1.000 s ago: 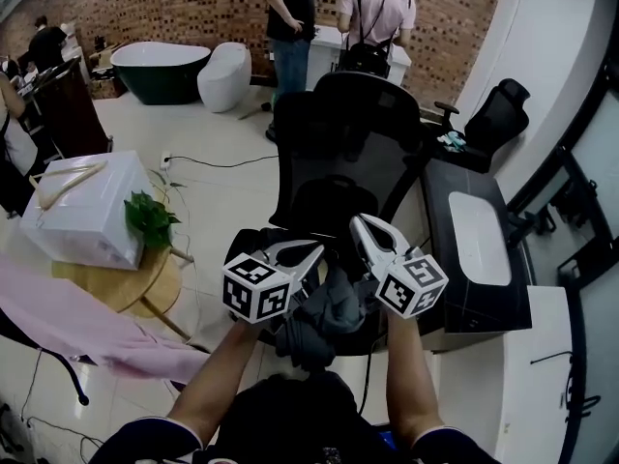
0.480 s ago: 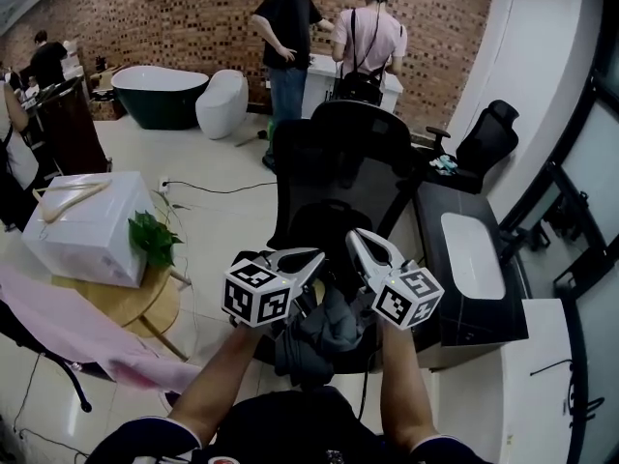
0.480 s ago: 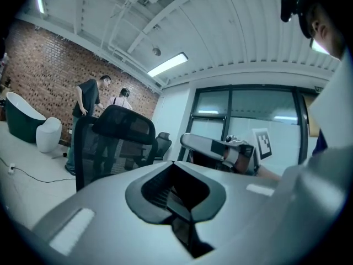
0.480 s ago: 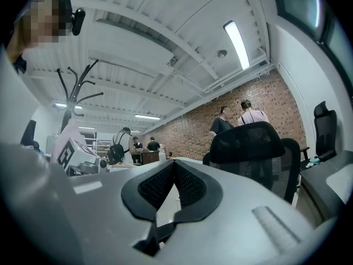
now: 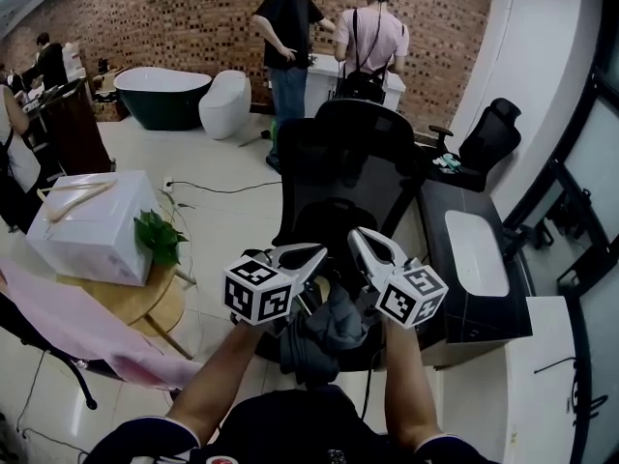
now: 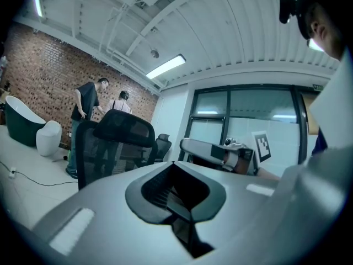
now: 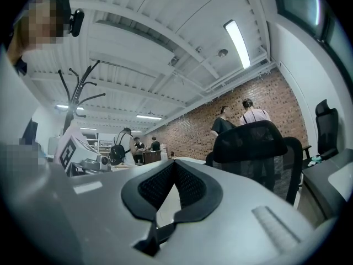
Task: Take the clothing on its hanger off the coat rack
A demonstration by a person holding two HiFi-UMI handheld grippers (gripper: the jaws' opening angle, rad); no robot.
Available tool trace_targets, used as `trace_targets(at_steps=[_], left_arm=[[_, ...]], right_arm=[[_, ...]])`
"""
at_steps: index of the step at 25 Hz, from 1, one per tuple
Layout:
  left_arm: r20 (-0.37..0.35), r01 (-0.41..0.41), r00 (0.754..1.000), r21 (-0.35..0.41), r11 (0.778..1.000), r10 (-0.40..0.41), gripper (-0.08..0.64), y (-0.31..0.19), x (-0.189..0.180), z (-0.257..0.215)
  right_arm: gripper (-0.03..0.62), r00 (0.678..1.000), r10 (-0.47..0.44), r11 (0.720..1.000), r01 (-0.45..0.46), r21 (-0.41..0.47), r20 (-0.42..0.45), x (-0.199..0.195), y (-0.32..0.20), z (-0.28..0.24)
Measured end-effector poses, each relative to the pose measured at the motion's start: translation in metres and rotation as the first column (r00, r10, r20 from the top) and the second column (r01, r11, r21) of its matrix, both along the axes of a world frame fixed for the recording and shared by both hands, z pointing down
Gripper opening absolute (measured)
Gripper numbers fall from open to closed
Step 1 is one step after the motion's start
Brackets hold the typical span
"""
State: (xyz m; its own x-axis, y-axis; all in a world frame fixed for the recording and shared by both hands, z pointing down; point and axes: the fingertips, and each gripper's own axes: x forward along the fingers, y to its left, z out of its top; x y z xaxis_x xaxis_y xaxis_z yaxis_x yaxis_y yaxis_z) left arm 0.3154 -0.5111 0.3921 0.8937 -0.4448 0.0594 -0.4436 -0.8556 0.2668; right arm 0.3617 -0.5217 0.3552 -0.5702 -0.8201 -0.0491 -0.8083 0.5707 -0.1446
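- Head view: my left gripper (image 5: 317, 253) and right gripper (image 5: 358, 235) sat side by side, both closed, pointing to 12 o'clock at the black office chair (image 5: 343, 153).
- The grey clothing (image 5: 324, 325) hung bunched at 6 o'clock, just below them. I could not tell what bore it and saw no hanger on it, so I judged it might slide to the floor.
- A pink garment (image 5: 68, 322) lay at 8 o'clock, well apart, and could be mistaken for the target.
- Left gripper view: the pads met with nothing between them. The other gripper sat near at 2 o'clock, so a careless swing could knock the two together.
- Right gripper view: the jaws were shut on nothing. The coat rack (image 7: 77, 93) stood at 10 o'clock, well apart.
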Motion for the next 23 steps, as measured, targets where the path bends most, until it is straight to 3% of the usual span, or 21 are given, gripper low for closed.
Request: trace_targets(at_steps=[23], left_arm=[[-0.008,-0.006,1.0,0.016,1.0,0.006,0.012,0.0093,0.0009,-0.0059]], right_arm=[[0.0,1.0,-0.008,1.0,0.008,0.002,0.01,-0.0024,0.0103,-0.0033]])
